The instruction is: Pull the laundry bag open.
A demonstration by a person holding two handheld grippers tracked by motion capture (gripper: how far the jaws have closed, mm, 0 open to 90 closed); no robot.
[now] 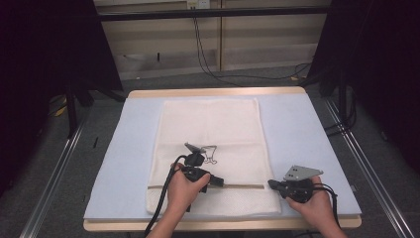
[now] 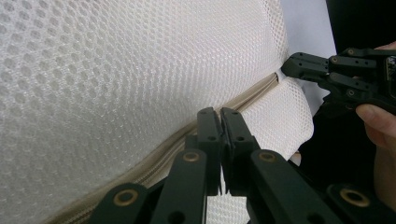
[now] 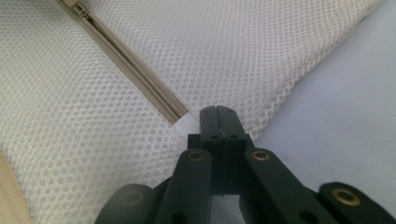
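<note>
A white mesh bag (image 1: 210, 144) lies flat on the pale blue mat (image 1: 297, 134), with its beige zipper (image 1: 242, 186) running across the near end. My left gripper (image 1: 219, 181) points right along the zipper (image 2: 163, 156) at mid-bag. Its jaws are pressed together (image 2: 220, 112), and what they pinch is hidden. My right gripper (image 1: 270, 183) is at the bag's right edge, shut on the fabric at the zipper's end (image 3: 184, 122), and it also appears in the left gripper view (image 2: 292, 65). The zipper's slider (image 3: 81, 9) lies farther along.
The mat covers a wooden table (image 1: 213, 92), with its front edge just below my hands. Metal rails (image 1: 59, 163) run along both sides on the floor, and cables (image 1: 218, 74) trail behind the table. A small dark drawing (image 1: 210, 153) marks the bag's middle.
</note>
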